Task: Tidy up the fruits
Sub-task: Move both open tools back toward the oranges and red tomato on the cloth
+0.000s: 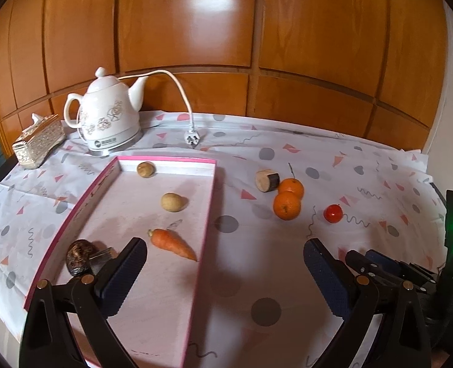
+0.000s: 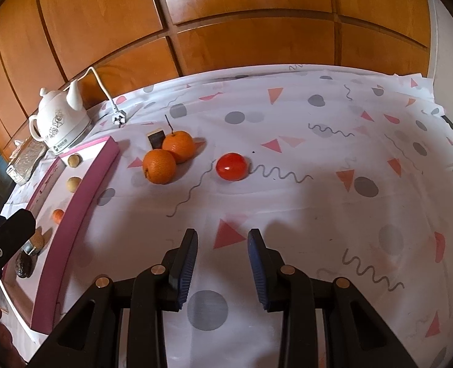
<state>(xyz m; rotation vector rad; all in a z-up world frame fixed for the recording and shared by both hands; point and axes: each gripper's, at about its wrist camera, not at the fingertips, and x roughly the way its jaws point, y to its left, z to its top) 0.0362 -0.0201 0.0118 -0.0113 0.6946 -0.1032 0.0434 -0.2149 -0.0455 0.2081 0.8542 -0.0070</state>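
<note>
Fruit is lying in two groups, and the split seems to be explaining the poses of both tools. Inside the pink-rimmed tray a carrot, two small pale round fruits and a dark nut-like piece are sitting in a rough line, well apart from each other, which is suggesting that sorted items are being spread along the tray floor. Outside it, on the patterned cloth covering the surface, two oranges are touching one another beside a short wooden block, with a red tomato-like fruit sitting alone to their right. The left gripper is hovering over the tray's right wall with its fingers spread wide and holding nothing, probably because it is standing ready above the drop zone. The right gripper is pointing toward the red fruit, its fingers apart by a moderate gap and empty, likely lining up for the next pick. A white kettle and its loose plug are standing behind the tray, out of the working area.
</note>
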